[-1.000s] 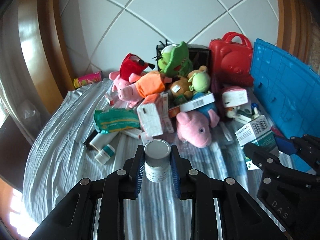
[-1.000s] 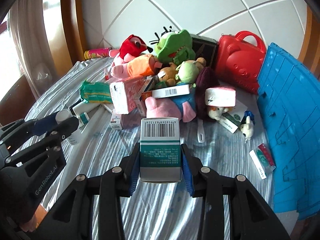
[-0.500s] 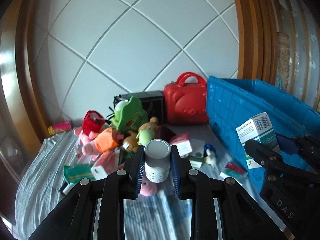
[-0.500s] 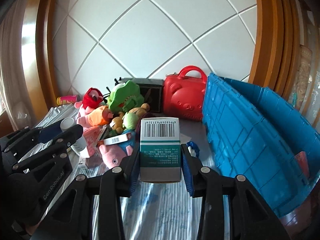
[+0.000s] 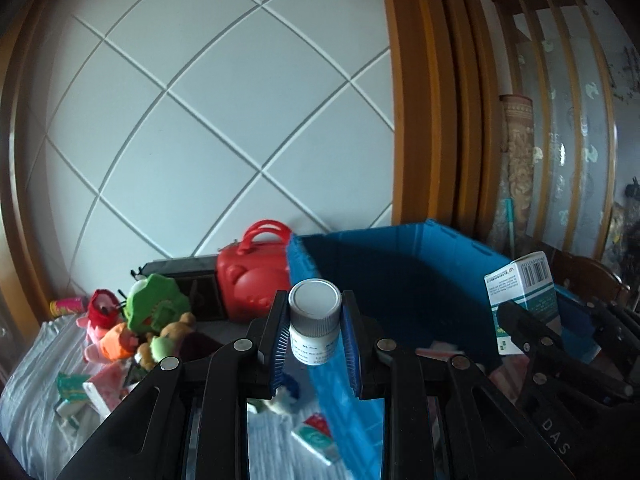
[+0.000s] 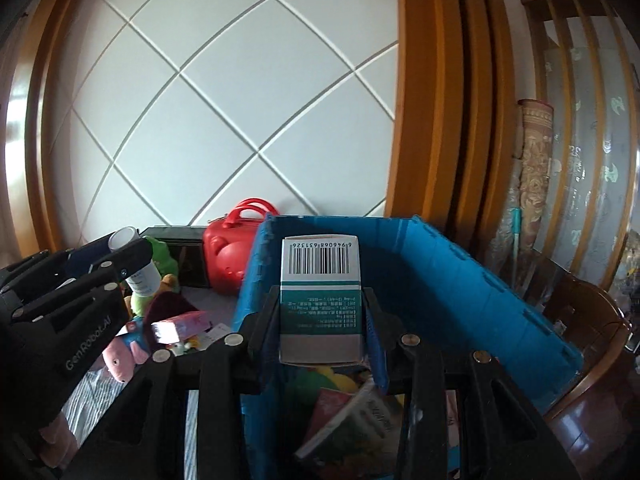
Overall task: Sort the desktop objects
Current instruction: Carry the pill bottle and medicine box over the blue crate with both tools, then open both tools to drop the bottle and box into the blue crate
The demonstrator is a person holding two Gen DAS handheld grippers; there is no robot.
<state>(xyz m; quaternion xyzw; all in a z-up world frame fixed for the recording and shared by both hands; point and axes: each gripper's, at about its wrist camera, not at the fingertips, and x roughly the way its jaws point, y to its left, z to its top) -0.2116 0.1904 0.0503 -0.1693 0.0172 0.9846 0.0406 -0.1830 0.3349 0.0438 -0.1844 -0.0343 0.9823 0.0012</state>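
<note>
My left gripper (image 5: 315, 344) is shut on a small white bottle (image 5: 314, 322) with a grey cap, held above the near wall of the blue crate (image 5: 400, 280). My right gripper (image 6: 321, 330) is shut on a white and green box (image 6: 320, 296) with a barcode, held over the inside of the blue crate (image 6: 440, 280). The box also shows in the left wrist view (image 5: 520, 300), and the bottle in the right wrist view (image 6: 136, 268). Packets and boxes (image 6: 348, 412) lie in the crate.
A pile of plush toys (image 5: 148, 320) and small boxes lies on the striped cloth (image 5: 32, 392) to the left. A red bear-shaped case (image 5: 254, 284) and a black box (image 5: 188, 280) stand at the back by the white panelled wall. A wooden chair (image 6: 592, 352) is right of the crate.
Both grippers have risen and swung right, from above the toy pile to the blue crate, with the bottle and the box still in their grip. The right gripper is now over the crate's inside.
</note>
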